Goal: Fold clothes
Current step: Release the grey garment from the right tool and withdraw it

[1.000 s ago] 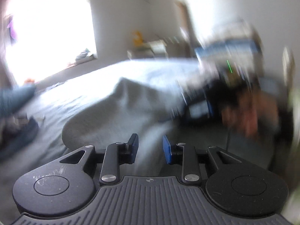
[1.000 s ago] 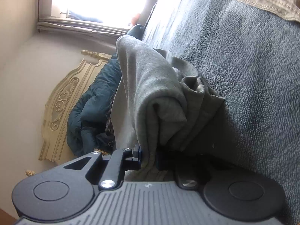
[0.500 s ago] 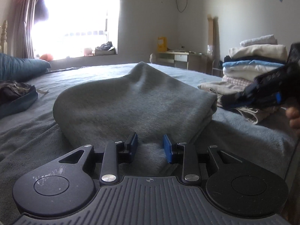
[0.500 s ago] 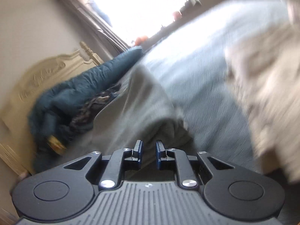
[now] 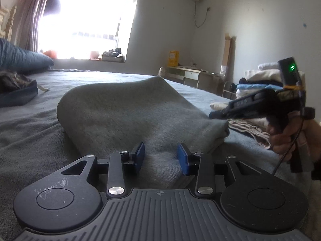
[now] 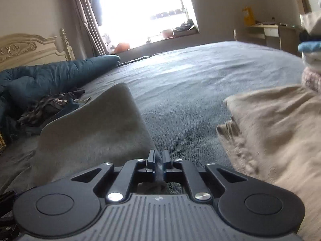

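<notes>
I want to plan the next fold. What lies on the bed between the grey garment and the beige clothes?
In the right wrist view, only bare blanket lies between the grey garment and the beige clothes.

grey garment [image 5: 136, 112] | folded, thick, rounded fold at far-left | lying flat on bed blanket

Black tool [image 5: 161, 157], blue fingertips [image 5: 138, 153]
</notes>
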Demonstrator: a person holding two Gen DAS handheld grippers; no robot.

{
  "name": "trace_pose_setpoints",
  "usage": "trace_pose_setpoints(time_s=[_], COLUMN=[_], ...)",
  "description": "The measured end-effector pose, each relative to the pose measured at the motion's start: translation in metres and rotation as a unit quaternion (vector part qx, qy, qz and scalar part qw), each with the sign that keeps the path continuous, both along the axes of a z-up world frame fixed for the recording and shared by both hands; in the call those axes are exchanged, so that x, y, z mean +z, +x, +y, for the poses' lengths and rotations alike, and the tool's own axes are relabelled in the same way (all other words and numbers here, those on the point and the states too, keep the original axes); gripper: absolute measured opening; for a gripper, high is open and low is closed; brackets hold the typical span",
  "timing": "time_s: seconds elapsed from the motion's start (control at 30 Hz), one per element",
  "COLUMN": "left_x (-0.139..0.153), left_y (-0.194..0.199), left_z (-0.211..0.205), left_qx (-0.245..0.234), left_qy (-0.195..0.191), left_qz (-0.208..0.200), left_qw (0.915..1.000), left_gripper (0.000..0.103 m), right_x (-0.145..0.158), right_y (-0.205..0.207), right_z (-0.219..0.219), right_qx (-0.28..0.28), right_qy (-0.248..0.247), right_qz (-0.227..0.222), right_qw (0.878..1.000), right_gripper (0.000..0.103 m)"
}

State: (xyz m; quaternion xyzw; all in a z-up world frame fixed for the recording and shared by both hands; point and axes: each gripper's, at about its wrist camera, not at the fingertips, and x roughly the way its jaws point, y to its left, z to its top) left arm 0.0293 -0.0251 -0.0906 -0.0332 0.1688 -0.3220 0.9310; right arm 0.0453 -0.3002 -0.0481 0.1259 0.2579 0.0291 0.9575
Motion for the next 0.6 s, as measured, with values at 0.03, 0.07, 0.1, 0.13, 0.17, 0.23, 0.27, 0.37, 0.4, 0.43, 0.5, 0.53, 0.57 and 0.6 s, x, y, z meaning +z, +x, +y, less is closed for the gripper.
trace_pose_setpoints(time_s=[0.03, 0.07, 0.1, 0.13, 0.17, 0.23, 0.27, 0.37, 0.4, 0.43, 0.5, 0.53, 0.57, 0.6], left_x=[0.0, 0.0, 0.0, -0.001, -0.001, -0.001, -0.001, -0.001, -0.002, -0.002, -0.002, -0.002, -0.002, -0.002], left_y=[0.001, 0.002, 0.002, 0.003, 0.003, 0.004, 0.004, 0.005, 0.006, 0.006, 0.007, 0.007, 0.007, 0.006], left_z=[0.002, 0.003, 0.003, 0.004, 0.004, 0.005, 0.006, 0.007, 0.008, 0.009, 0.01, 0.01, 0.009, 0.008], left_qx=[0.0, 0.0, 0.0, 0.0, -0.001, -0.001, -0.001, -0.001, -0.001, -0.001, -0.002, -0.002, -0.002, -0.001], left_qy=[-0.007, -0.009, -0.011, -0.014, -0.016, -0.02, -0.023, -0.03, -0.032, -0.034, -0.039, -0.041, -0.039, -0.036], left_qz=[0.004, 0.005, 0.006, 0.007, 0.008, 0.01, 0.011, 0.014, 0.015, 0.016, 0.018, 0.019, 0.019, 0.017], left_qw=[1.0, 0.9999, 0.9999, 0.9999, 0.9998, 0.9997, 0.9997, 0.9995, 0.9994, 0.9993, 0.9991, 0.999, 0.999, 0.9992], left_gripper=[0.037, 0.038, 0.038, 0.038, 0.038, 0.038, 0.038, 0.038, 0.038, 0.038, 0.038, 0.038, 0.038, 0.039], right_x=[0.011, 0.023, 0.033, 0.036, 0.04, 0.046, 0.037, -0.021, -0.029, -0.024, -0.006, 0.005, 0.015, 0.022], right_y=[-0.003, -0.004, -0.001, 0.009, 0.019, 0.041, 0.059, 0.117, 0.123, 0.123, 0.119, 0.116, 0.113, 0.116], right_z=[0.002, 0.007, 0.016, 0.025, 0.034, 0.052, 0.052, 0.048, 0.042, 0.038, 0.037, 0.039, 0.041, 0.044], right_qx=[0.011, 0.022, 0.036, 0.052, 0.068, 0.099, 0.098, 0.061, 0.044, 0.042, 0.048, 0.056, 0.065, 0.078], right_qy=[-0.003, -0.007, -0.016, -0.026, -0.036, -0.053, -0.053, -0.086, -0.079, -0.068, -0.058, -0.059, -0.058, -0.046], right_qz=[-0.015, -0.031, -0.042, -0.045, -0.048, -0.052, -0.033, 0.061, 0.07, 0.073, 0.068, 0.061, 0.054, 0.049], right_qw=[1.0, 0.999, 0.998, 0.997, 0.996, 0.992, 0.993, 0.993, 0.993, 0.994, 0.995, 0.995, 0.995, 0.995], right_gripper=[0.007, 0.007, 0.007, 0.007, 0.007, 0.007, 0.007, 0.001, 0.007, 0.007, 0.007, 0.007, 0.007, 0.007])
